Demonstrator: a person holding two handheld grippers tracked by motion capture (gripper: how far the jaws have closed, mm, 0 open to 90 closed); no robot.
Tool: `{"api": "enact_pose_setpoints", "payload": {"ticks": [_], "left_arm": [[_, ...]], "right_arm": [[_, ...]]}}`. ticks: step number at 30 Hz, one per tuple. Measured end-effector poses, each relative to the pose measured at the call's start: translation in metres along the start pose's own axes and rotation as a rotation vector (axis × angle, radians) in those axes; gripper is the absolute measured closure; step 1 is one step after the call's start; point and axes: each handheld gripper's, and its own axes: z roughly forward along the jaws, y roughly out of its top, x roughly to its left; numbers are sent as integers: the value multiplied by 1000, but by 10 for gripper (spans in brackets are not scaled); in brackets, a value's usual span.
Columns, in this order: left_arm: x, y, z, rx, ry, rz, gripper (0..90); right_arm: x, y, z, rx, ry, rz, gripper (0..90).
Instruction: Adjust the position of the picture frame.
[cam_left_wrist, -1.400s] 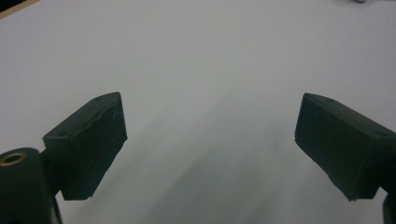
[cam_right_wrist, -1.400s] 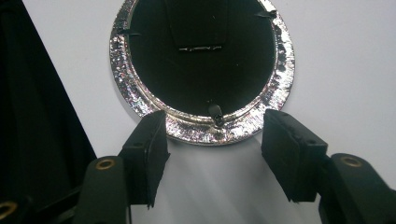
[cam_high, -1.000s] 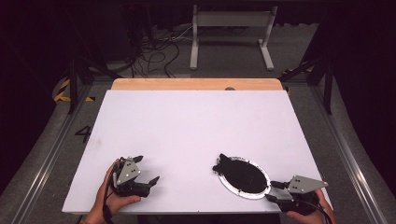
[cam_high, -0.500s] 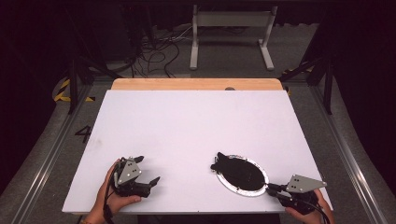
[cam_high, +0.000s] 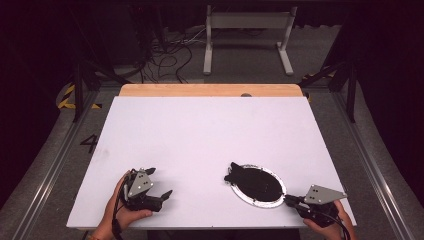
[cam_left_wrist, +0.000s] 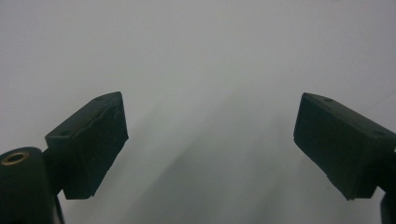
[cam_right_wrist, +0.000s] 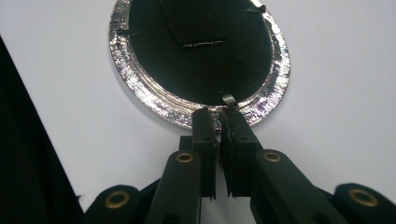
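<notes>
A round foil plate (cam_high: 246, 196) (cam_right_wrist: 275, 88) with a black inside lies on the white table (cam_high: 210, 130) at the front right. A black flat piece (cam_high: 235, 175) (cam_right_wrist: 196, 23) lies in it and juts over its far left rim. My right gripper (cam_high: 289, 200) (cam_right_wrist: 218, 115) comes in from the front right corner. Its jaws have just been closing, with the plate's near rim between the tips, and they now pinch it. At the front left my left gripper (cam_high: 160, 182) (cam_left_wrist: 210, 135) rests on the table, jaws wide apart with nothing between them.
A wooden strip (cam_high: 210, 90) borders the table's far edge. Beyond it on the floor are loose cables (cam_high: 170, 55) and a white metal stand (cam_high: 247, 20). Metal rails (cam_high: 50, 165) run along both sides of the table.
The right gripper's jaws have drawn together onto the plate's near rim. Both hands and the plate have stayed where they were.
</notes>
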Motion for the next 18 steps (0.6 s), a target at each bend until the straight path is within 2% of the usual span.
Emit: {"api": "enact_pose_setpoints", "payload": {"ticks": [7,12,14,16,18], "left_arm": [[0,2,0,-1,-9,1,111],[2,8,-2,-25,-15,-5,198],[3,11,-3,-34,-36,3,284],[3,16,-3,-30,-43,29,387],[5,19,-3,-36,-55,34,567]], "right_arm": [[-2,2,2,4,-10,8,846],[-5,4,5,6,-20,22,850],[-6,5,6,7,-24,23,854],[-6,6,7,9,-25,29,873],[-7,7,7,12,-23,28,884]]}}
